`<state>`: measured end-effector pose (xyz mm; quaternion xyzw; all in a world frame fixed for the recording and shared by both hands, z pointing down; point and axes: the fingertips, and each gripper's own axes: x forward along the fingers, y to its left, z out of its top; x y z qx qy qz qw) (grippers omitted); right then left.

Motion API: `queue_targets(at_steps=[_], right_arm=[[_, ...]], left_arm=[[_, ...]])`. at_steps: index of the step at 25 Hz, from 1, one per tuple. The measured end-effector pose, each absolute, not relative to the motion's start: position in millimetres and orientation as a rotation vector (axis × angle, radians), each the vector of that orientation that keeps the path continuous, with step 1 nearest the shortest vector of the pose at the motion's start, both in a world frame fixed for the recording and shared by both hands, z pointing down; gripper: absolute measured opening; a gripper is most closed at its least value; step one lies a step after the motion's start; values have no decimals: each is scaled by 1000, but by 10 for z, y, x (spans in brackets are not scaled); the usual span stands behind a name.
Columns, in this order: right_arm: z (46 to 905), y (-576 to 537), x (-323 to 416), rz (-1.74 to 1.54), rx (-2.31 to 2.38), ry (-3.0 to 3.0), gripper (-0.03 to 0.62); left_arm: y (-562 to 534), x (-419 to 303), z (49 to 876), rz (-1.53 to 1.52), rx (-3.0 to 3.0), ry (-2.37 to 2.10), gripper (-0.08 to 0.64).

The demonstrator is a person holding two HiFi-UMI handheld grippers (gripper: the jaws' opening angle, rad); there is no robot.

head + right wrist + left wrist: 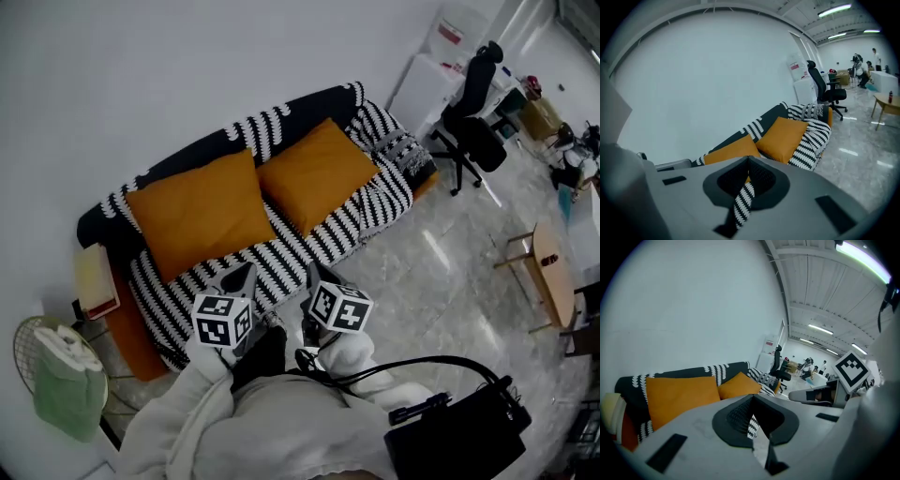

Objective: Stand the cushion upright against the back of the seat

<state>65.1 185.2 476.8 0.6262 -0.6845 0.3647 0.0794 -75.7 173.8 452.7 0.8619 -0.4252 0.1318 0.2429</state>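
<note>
Both tools hover side by side just short of the sofa's [377,204] front edge, and neither holds anything. The left tool [246,273] has its jaws pressed together with nothing between them. The right tool [315,273] is the same, pinched tight, with only striped cover visible past its tips.

Straight ahead of the left tool, a little to its left, lies the large orange cushion [201,212]. Ahead of the right tool and further off sits the second orange cushion [318,172]. Both lie sloped back, lower edge out on the seat [281,258] and top edge up near the backrest [309,103]. They look reclined rather than standing. Which one the task means, I cannot tell; the large one is the nearer to both tools.

For a clean job, both tools need to open before they reach in, because closed tips will only shove the cushion around. One tool should go to each upper corner and bite deep into the stuffing, not just the seam. Soft filling slips out of a shallow pinch.

Then tip the top edge up and slide the bottom edge back into the crease under the backrest. Watch the striped cover: it is loose, and a jaw coming in low could grab it along with the cushion.
</note>
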Motion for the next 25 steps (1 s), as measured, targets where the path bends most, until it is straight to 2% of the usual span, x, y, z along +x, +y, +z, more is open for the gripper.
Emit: queue_targets(at_steps=[9,17,25], right_arm=[[4703,1123,1208,1072,1891,-1999,61],[4801,597,1263,1103,1826,-2020,61],[4663,-37,1234,1008,1734,-2075,61]], left_arm=[[1083,-260,4518,349,2361,-1112,6],[595,-399,4580,352,2263,-1217,6],[69,-432,4571,231,2204,-1297,6]])
